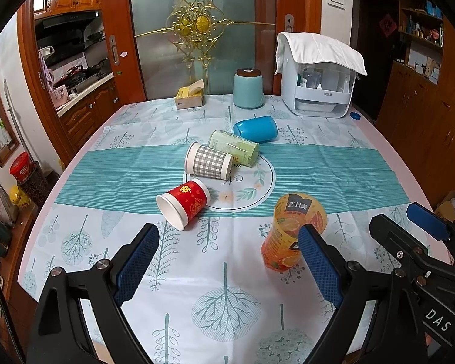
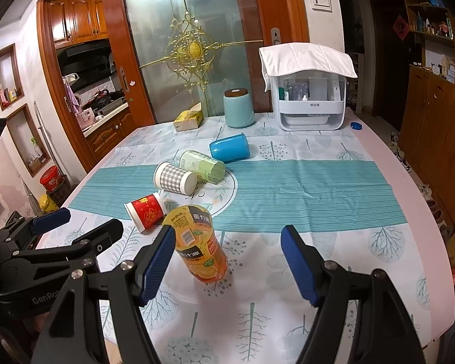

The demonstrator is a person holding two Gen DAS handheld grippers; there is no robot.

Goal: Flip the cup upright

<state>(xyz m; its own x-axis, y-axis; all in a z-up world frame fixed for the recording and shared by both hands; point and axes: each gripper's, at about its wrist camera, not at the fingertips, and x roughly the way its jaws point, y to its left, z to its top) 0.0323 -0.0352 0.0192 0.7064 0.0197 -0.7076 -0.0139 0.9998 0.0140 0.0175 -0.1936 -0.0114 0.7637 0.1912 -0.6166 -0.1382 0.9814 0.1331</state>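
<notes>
An orange juice cup (image 1: 291,230) stands upright on the tablecloth, also in the right wrist view (image 2: 201,242). A red cup (image 1: 183,201) (image 2: 145,210), a grey checked cup (image 1: 207,161) (image 2: 174,177), a green cup (image 1: 235,147) (image 2: 201,165) and a blue cup (image 1: 255,128) (image 2: 230,148) lie on their sides near the table's middle. My left gripper (image 1: 227,245) is open and empty, its right finger just in front of the orange cup. My right gripper (image 2: 227,242) is open and empty, with the orange cup standing free between its fingers, close to the left one.
At the table's far edge stand a teal jar (image 1: 248,88), a yellow tissue box (image 1: 190,95) and a white appliance under a cloth (image 1: 317,88). A small blue lid (image 1: 355,116) lies beside it. The right gripper's body (image 1: 421,236) shows at the right.
</notes>
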